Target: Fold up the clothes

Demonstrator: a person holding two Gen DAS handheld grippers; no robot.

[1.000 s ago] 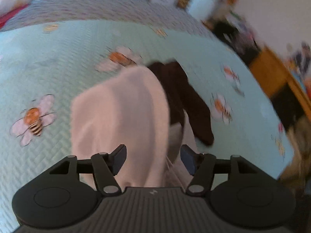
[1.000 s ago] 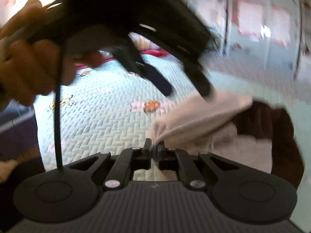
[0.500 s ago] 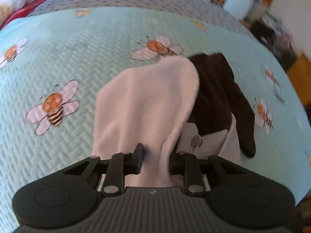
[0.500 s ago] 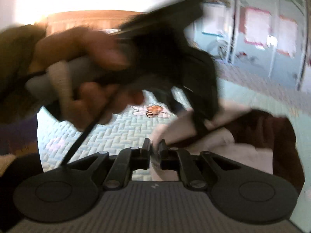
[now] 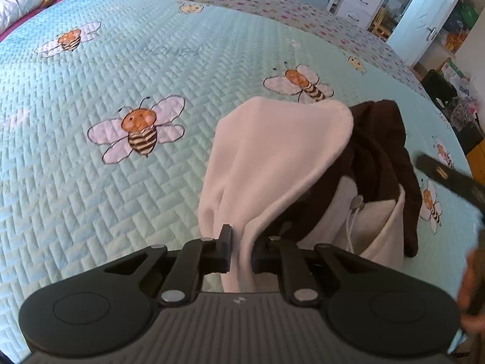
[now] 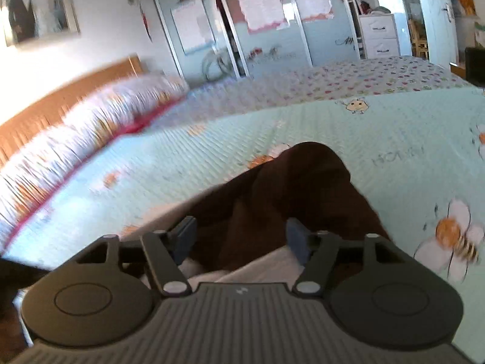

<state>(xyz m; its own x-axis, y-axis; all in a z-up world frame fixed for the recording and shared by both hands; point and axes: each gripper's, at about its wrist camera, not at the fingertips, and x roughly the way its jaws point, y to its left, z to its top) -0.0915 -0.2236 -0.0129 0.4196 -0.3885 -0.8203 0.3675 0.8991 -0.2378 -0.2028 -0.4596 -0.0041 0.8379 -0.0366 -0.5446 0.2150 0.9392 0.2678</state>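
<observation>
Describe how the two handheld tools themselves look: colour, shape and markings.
Both look alike. The left tool and the right tool each have a matt black body with a ribbed central plate bearing a small pale logo, and a round disc housing on either side. Black linkage arms with silver pivot pins carry the two fingers. The right tool's pads look dark blue. No cable or sleeve shows.

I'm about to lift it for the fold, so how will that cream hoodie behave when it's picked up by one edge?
Probably floppy: the cream hoodie already drapes in soft folds from the left hand-held gripper, whose jaws are closing on its edge. It looks thick, so likely a bit heavy. The brown lining and drawstring may swing loose.
</observation>
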